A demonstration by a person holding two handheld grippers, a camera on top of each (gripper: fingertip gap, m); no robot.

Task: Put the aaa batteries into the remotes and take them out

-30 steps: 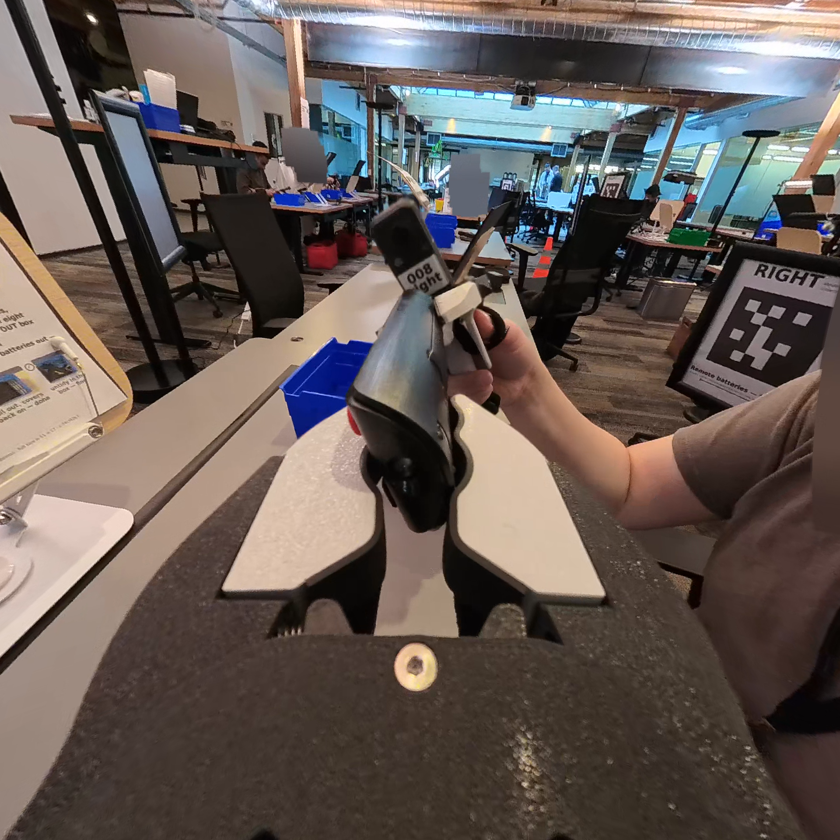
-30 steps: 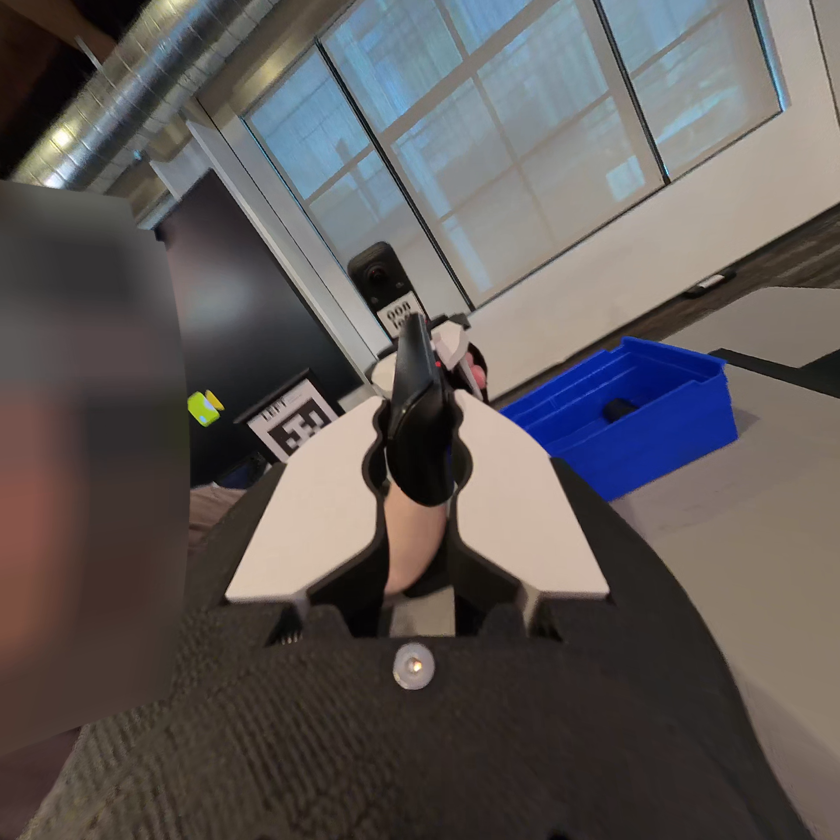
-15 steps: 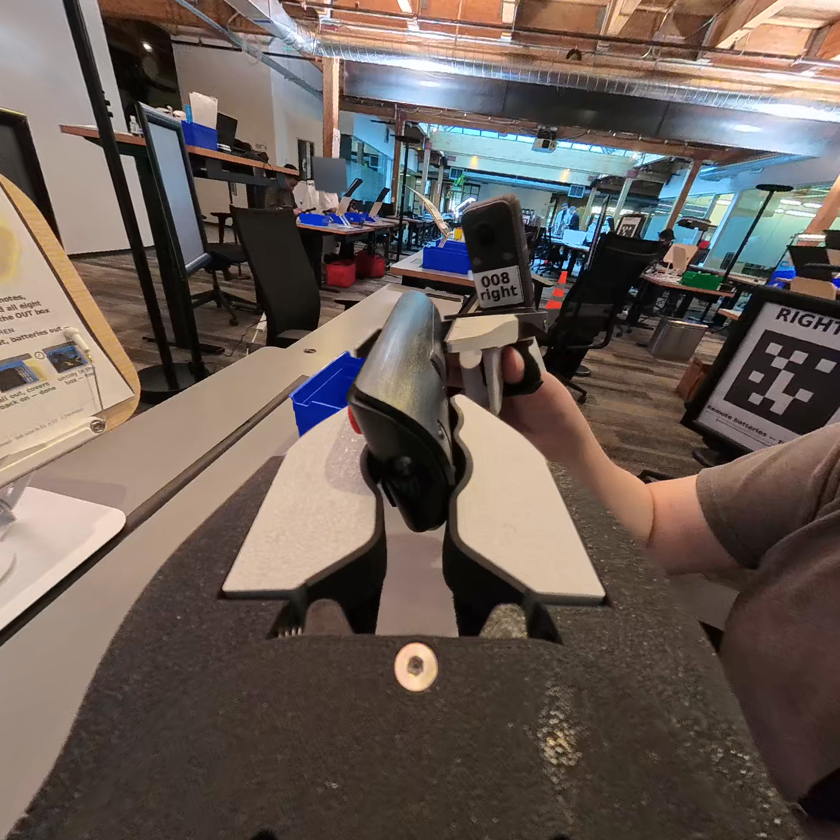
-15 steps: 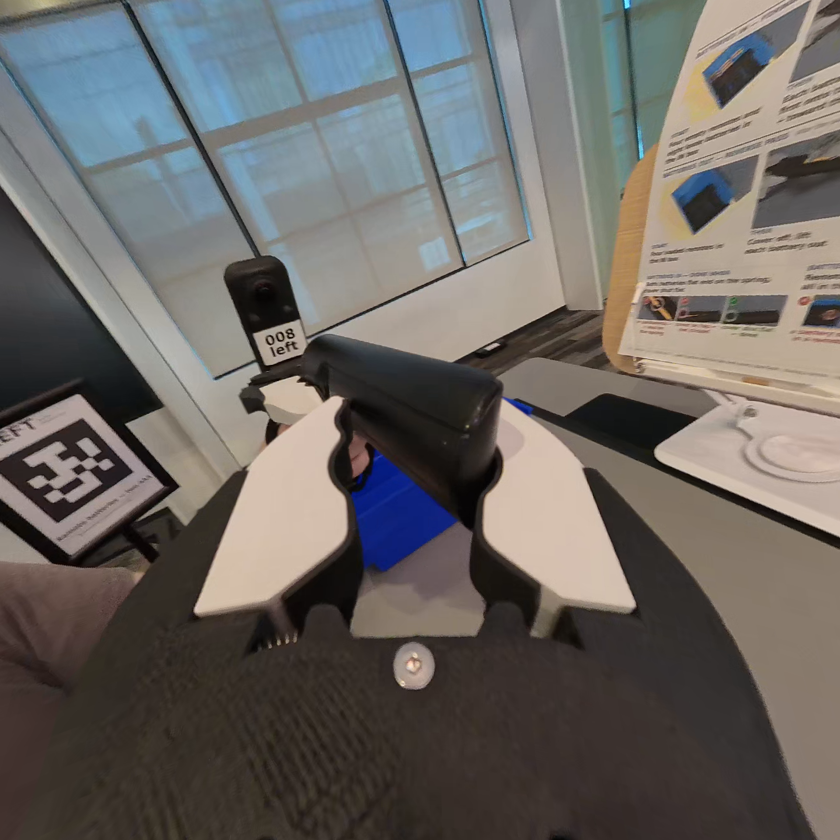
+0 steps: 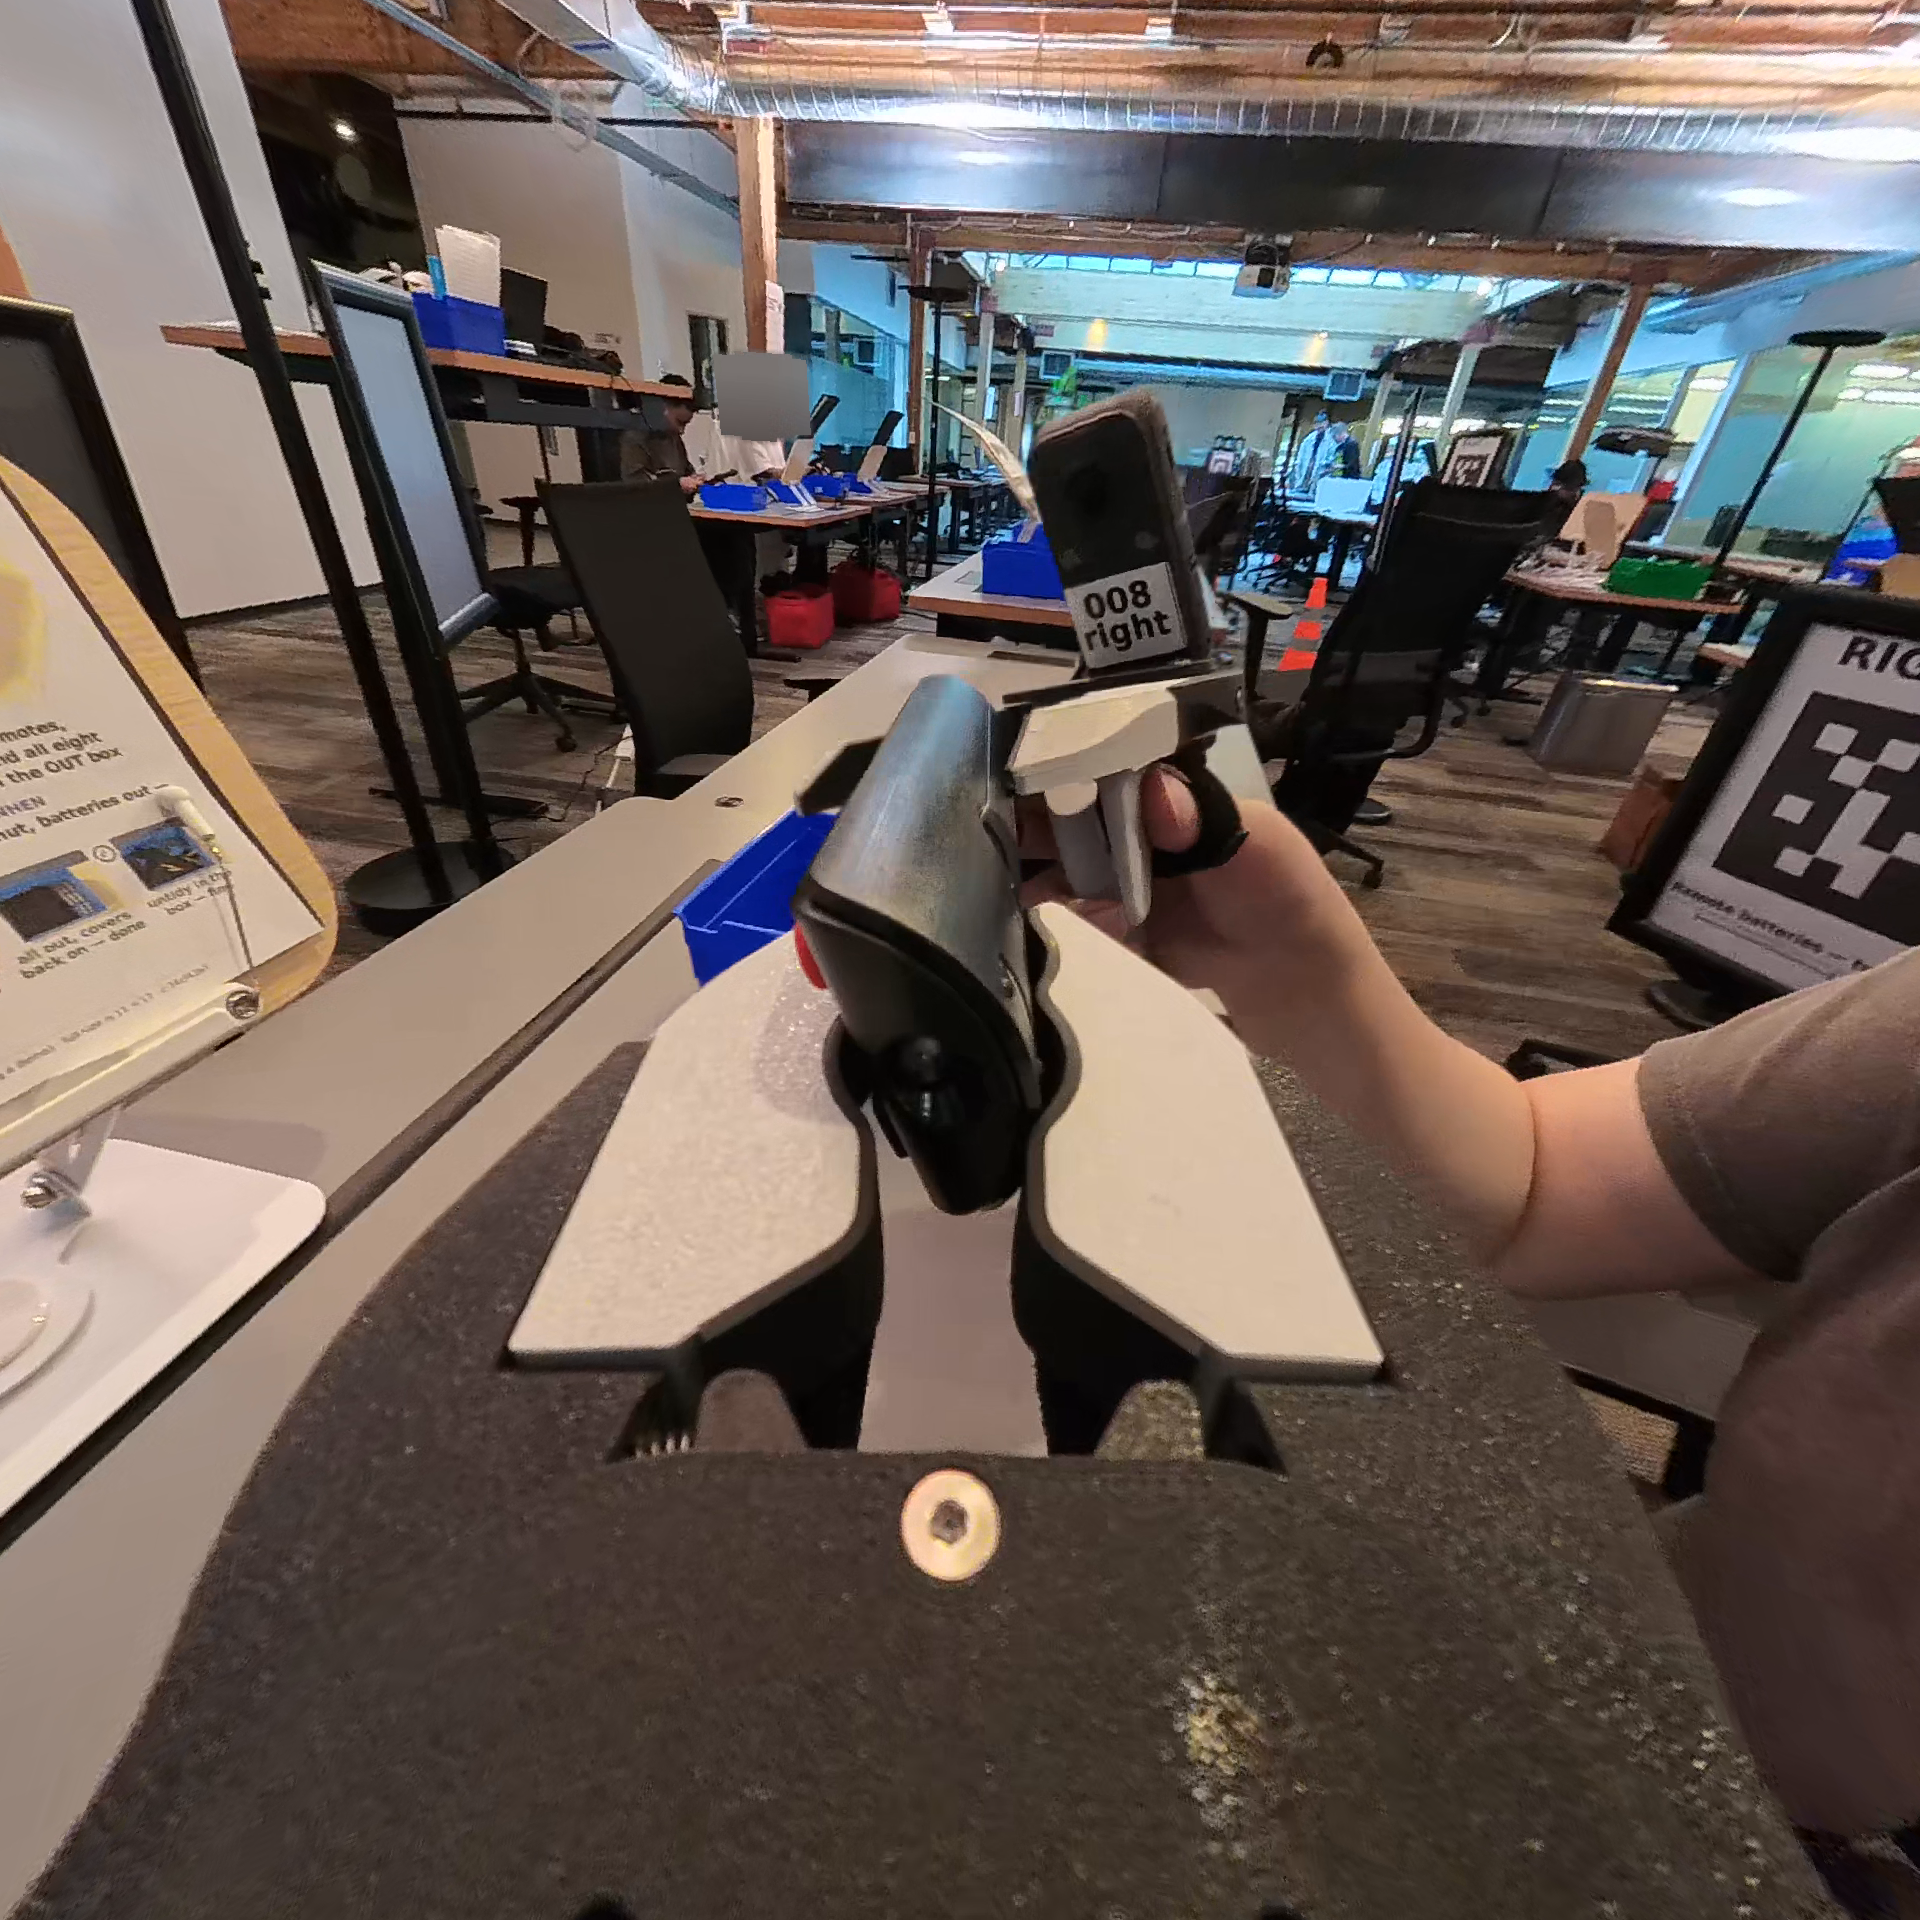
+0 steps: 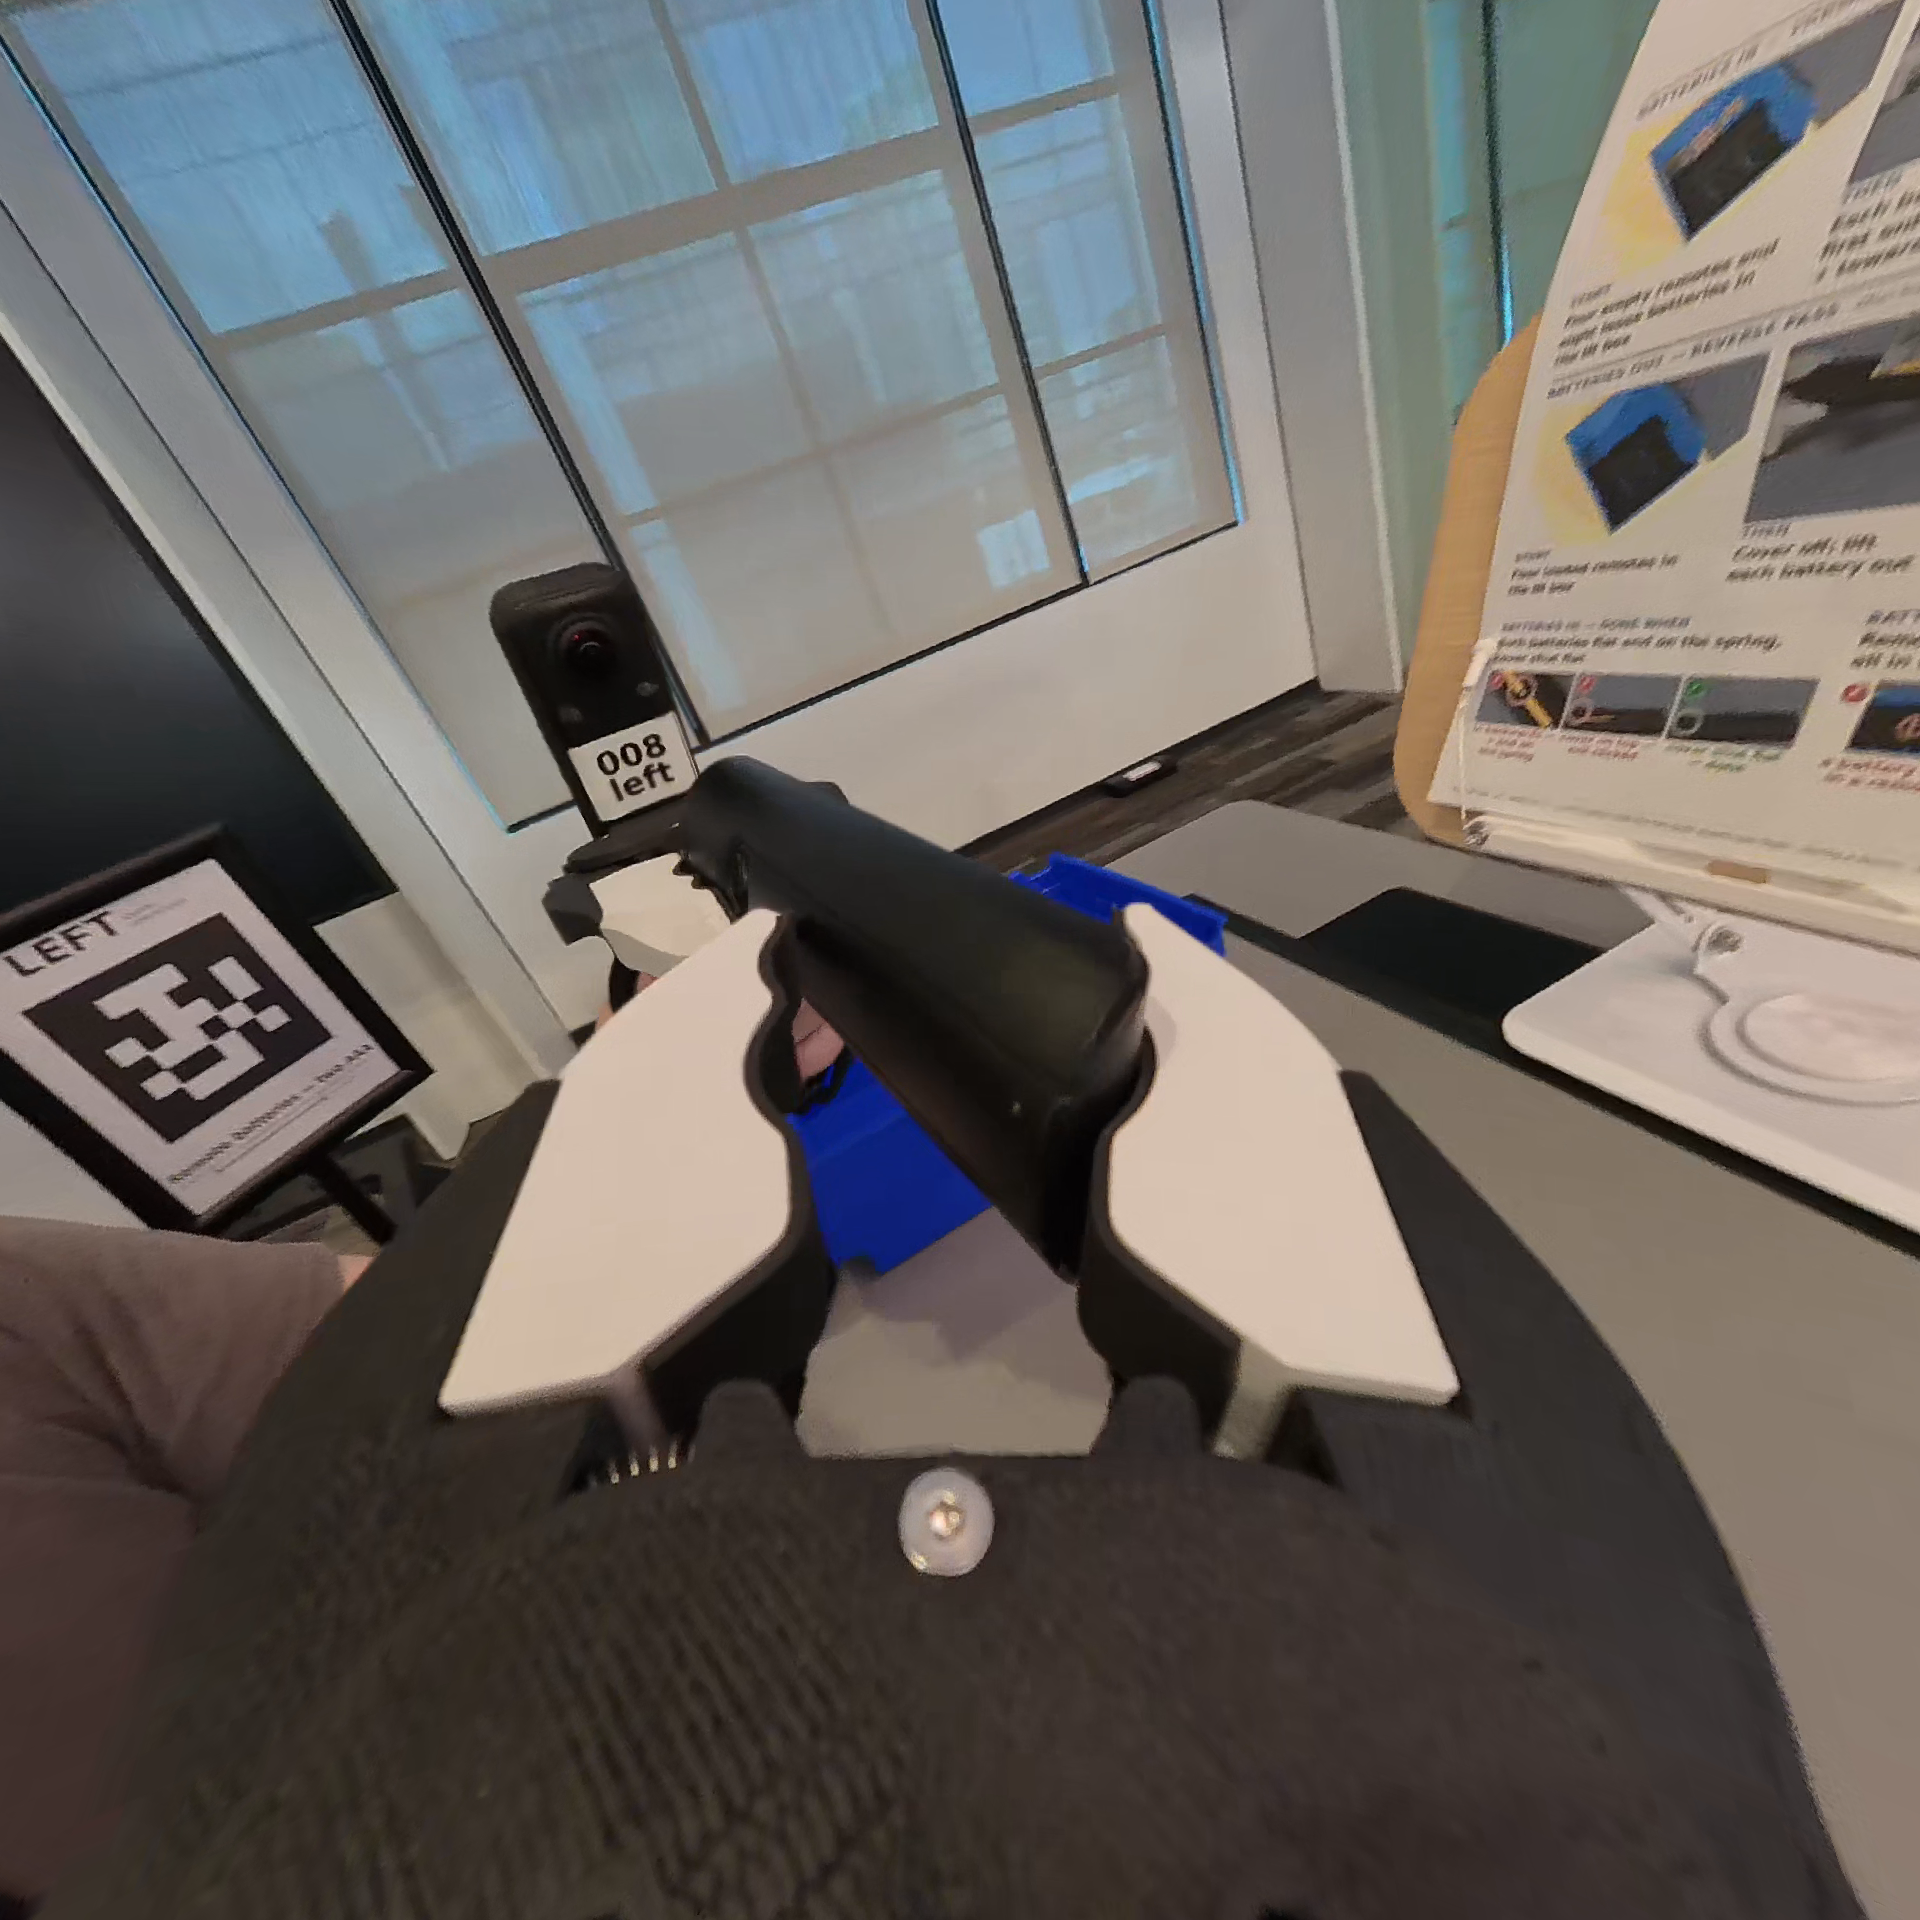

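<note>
A black remote (image 5: 914, 935) is held in the air above the grey table, one end in each gripper. My left gripper (image 5: 940, 1060) is shut on its near end, where a red button shows at the left edge. My right gripper (image 6: 951, 997) is shut on the other end of the remote (image 6: 935, 987), which lies slanted across its white fingers (image 6: 1247, 1143). The right gripper also shows in the left wrist view (image 5: 1101, 769), held by a person's hand. The left gripper also shows in the right wrist view (image 6: 644, 904). No batteries are visible.
A blue bin (image 5: 738, 904) sits on the grey table (image 5: 468, 935) just beyond the remote; it also shows in the right wrist view (image 6: 883, 1174). An instruction board (image 6: 1714, 468) on a white base (image 6: 1714, 1039) stands beside it. Framed marker signs (image 5: 1818, 810) (image 6: 177, 1018) flank the table.
The right gripper has rolled upright and its view has swung toward the instruction board. The remote has turned from edge-on to slanted across its fingers. The left gripper has kept its hold.
</note>
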